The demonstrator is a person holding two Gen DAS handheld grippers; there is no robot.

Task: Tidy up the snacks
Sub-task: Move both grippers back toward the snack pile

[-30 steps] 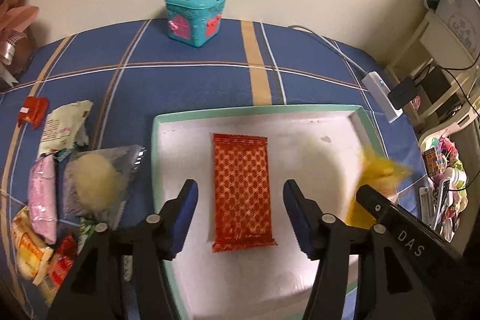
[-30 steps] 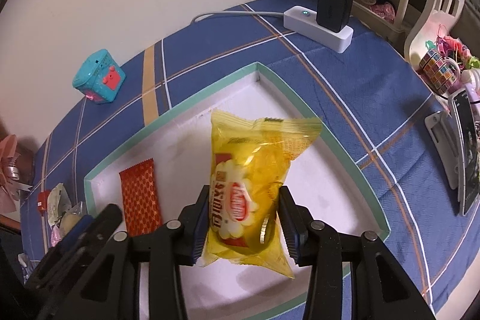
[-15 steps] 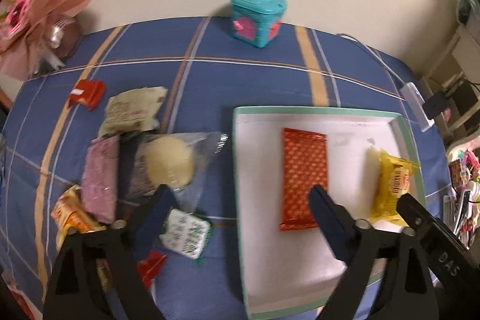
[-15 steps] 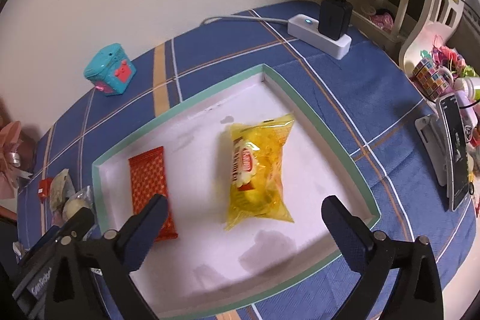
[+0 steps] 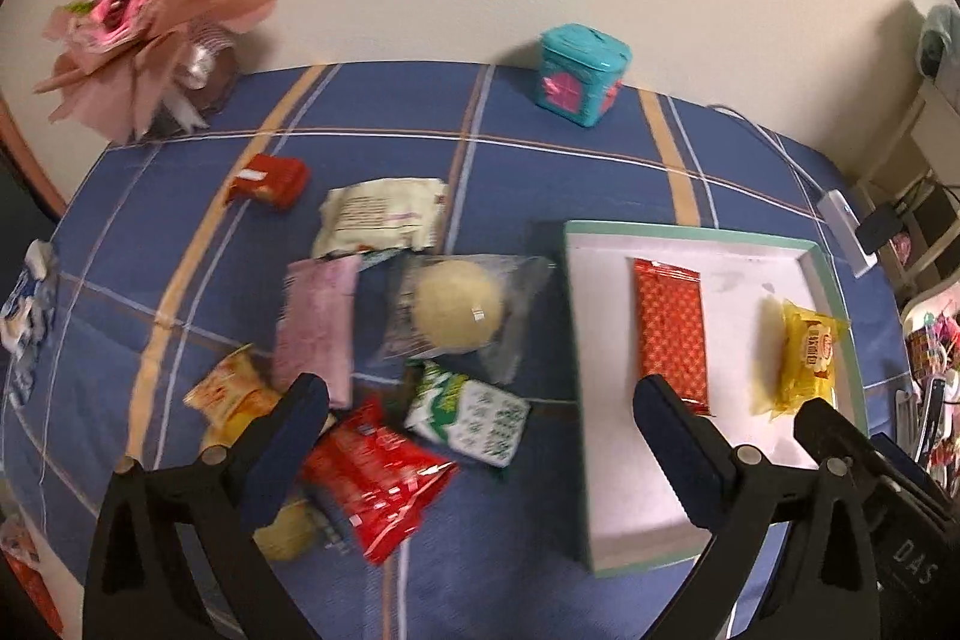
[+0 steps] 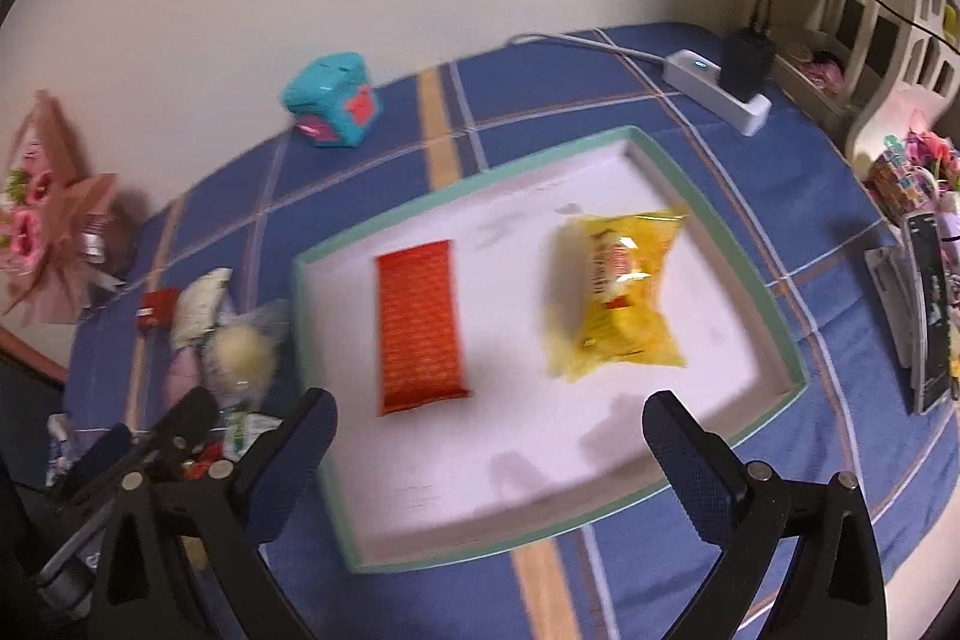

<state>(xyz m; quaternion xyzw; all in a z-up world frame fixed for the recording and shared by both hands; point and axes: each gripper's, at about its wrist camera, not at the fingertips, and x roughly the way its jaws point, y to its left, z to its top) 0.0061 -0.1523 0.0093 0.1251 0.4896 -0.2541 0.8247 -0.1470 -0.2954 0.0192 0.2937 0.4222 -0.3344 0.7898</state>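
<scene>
A white tray with a green rim (image 5: 575, 316) (image 6: 744, 274) lies on the blue cloth. In it lie an orange-red bar (image 5: 671, 328) (image 6: 419, 327) and a yellow snack bag (image 5: 804, 357) (image 6: 621, 293). Left of the tray is a pile of loose snacks: a clear-wrapped round bun (image 5: 459, 313), a pink pack (image 5: 317, 325), a white pack (image 5: 384, 217), a green-white pack (image 5: 474, 415) and a red pack (image 5: 375, 478). My left gripper (image 5: 480, 436) is open above the pile's right edge. My right gripper (image 6: 489, 451) is open and empty over the tray's near side.
A teal toy box (image 5: 581, 73) stands by the wall. A pink bouquet (image 5: 138, 34) lies at the back left. A small red pack (image 5: 270, 178) lies apart. A power strip with a charger (image 6: 720, 91) and a shelf with clutter (image 6: 918, 196) are at the right.
My right gripper opened, let go of the yellow bag in the tray and pulled back. My left gripper opened wider and swung left from above the orange-red bar toward the snack pile.
</scene>
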